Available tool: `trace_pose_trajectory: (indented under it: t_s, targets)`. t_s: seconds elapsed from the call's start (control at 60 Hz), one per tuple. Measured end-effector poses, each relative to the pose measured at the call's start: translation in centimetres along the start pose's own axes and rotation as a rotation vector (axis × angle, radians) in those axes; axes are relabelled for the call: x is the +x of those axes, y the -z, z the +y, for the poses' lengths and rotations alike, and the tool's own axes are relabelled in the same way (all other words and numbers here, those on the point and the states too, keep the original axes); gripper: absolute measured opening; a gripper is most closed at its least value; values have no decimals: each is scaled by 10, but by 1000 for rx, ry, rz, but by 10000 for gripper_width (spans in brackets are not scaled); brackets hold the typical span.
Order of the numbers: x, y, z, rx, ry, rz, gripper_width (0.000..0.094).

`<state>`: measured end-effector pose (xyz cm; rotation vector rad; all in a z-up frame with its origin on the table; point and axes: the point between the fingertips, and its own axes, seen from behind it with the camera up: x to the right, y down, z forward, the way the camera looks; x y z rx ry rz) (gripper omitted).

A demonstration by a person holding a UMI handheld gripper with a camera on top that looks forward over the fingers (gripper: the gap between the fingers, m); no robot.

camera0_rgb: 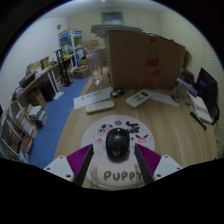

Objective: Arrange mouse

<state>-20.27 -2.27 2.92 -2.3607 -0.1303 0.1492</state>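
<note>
I find the claw (118, 158) open, its fingers flanking the black mouse (118, 143) resting on the white mouse mat (112, 175). Risk: an off-centre squeeze may skid it across the desk (170, 125).

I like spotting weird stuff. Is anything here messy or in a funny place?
Not really. The mouse sits between the gripper's open fingers, on a round mat marked PUPPY. Beyond it, a keyboard and a remote lie at loose angles on the table, but nothing looks spilled or broken.
</note>
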Motion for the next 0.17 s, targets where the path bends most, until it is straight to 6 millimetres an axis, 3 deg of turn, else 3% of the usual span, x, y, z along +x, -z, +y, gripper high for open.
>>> trace_pose_trajectory:
  t_s: [0.167]
  targets:
    - [0, 83, 0, 34, -85, -13, 833]
